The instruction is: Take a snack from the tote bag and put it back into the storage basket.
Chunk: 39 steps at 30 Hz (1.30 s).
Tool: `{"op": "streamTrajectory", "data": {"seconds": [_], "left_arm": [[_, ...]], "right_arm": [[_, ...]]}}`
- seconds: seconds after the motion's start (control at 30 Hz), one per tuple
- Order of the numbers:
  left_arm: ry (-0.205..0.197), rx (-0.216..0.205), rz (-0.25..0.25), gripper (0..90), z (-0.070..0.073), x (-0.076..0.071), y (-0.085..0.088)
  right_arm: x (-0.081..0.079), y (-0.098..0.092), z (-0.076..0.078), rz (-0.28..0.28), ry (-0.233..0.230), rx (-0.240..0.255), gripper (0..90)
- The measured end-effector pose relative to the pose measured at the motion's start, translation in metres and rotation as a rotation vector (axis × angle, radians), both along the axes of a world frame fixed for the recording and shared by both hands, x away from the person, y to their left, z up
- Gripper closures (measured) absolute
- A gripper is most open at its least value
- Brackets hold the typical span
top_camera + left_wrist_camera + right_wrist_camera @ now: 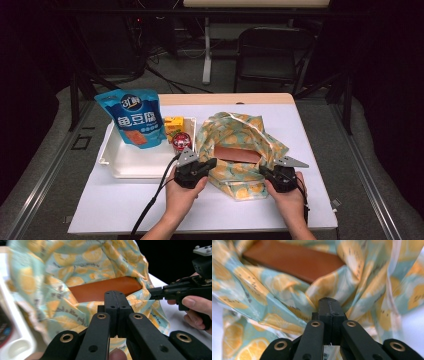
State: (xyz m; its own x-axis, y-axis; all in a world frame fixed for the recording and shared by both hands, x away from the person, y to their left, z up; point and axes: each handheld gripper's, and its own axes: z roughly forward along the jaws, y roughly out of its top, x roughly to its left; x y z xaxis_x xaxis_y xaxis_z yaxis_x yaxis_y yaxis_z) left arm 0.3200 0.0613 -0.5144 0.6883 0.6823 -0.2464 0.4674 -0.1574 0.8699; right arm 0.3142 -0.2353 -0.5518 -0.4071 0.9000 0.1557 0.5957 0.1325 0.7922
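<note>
White table (280,200): white tray (125,167) left, lemon-print bag (240,137) centre, touching.

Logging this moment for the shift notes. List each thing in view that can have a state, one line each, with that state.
lemon-print bag: mouth held open, lying on the table.
brown packet: inside the bag, partly showing.
left gripper: jaws shut, pinching the bag's rim.
right gripper: jaws shut, pinching the bag's opposite rim.
white tray: holds three items.
blue snack pouch: sealed, propped in the tray.
yellow box: closed.
red packet: in the tray.
</note>
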Motion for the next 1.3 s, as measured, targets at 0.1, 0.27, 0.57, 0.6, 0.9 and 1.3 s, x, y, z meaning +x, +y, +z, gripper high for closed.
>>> {"op": "streamTrajectory", "data": {"seconds": [0.1,0.27,0.57,0.6,0.9,1.3], "left_arm": [[0.009,0.001,0.015,90.0,-0.007,0.003,-0.007],[0.004,-0.010,0.033,88.8,-0.007,0.008,-0.010],[0.059,0.097,0.029,90.0,-0.033,0.018,-0.025],[0.074,0.112,0.021,90.0,-0.036,0.019,-0.025],[0.132,0.151,-0.002,90.0,-0.048,0.021,-0.031],[0.124,0.143,0.003,90.0,-0.047,0.018,-0.030]], "right_arm": [[0.003,0.001,-0.007,0.005,0.034,-0.015,90.0],[0.002,0.002,-0.007,0.021,0.036,-0.030,90.0],[-0.003,0.000,0.000,0.021,0.005,0.007,90.0],[-0.005,-0.001,0.003,0.022,-0.014,0.009,90.0],[-0.004,0.014,0.036,0.064,-0.213,0.018,90.0],[0.002,0.001,0.013,0.031,-0.143,-0.006,90.0]]}}
